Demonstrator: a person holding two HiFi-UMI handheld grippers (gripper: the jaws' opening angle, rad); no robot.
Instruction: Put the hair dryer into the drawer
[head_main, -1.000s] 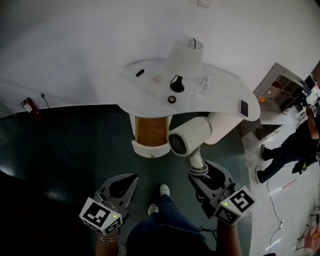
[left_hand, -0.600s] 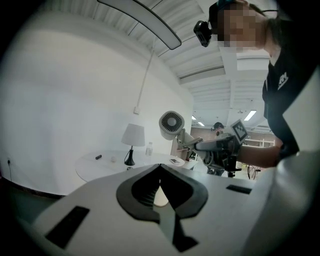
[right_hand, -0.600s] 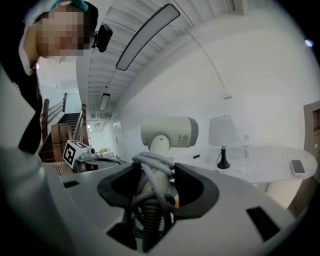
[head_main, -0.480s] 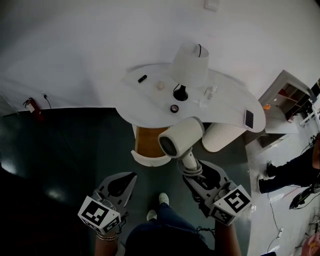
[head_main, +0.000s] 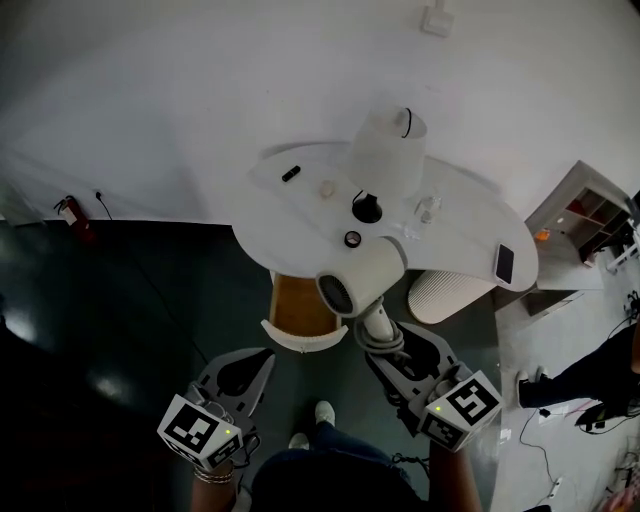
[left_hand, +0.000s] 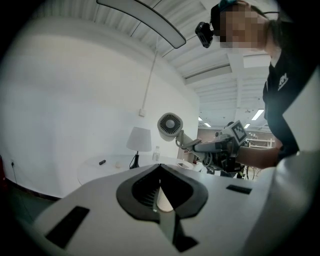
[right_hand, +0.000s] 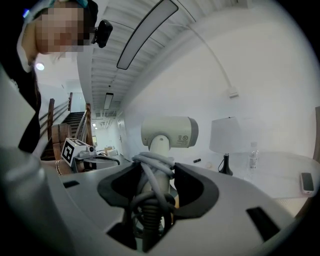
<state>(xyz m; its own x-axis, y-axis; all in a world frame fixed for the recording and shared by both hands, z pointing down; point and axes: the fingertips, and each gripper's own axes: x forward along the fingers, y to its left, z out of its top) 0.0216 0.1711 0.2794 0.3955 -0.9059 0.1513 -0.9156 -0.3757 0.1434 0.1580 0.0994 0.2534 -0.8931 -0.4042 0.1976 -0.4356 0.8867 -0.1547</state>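
Right gripper (head_main: 383, 340) is pinching the dryer (head_main: 360, 280) by its handle. In the right gripper view you can see the jaws squeezed onto the handle with the cord (right_hand: 150, 159) wound round it. That's a sensible grab: the cord stays bundled instead of dangling, and the heavy barrel end sits up above the jaws.

The dryer is up in the air, not on anything. From the head view the barrel hangs in front of the tabletop (head_main: 300, 210) edge, just right of the open drawer (head_main: 300, 337) and overlapping its right corner. The intake end points back toward the person. The drawer is pulled out from under the tabletop, wood-coloured inside, and looks empty as far as I can see.

Left gripper (head_main: 250, 358) is low and off to the left, well apart from the drawer. Its jaws are pressed together at the tips with nothing in them. My guess is it's just parked out of the way, since the drawer is already open and there's nothing for it to do.

The lamp (head_main: 392, 150) and some small bits sit further back on the tabletop, clear of all this.

My read is that we're mid-carry, with the drop-off not yet done. The dryer probably needs to go a little left and then down, likely tipped flat so the barrel fits. The thing to watch is the barrel clipping the tabletop edge or the drawer front on the way in.
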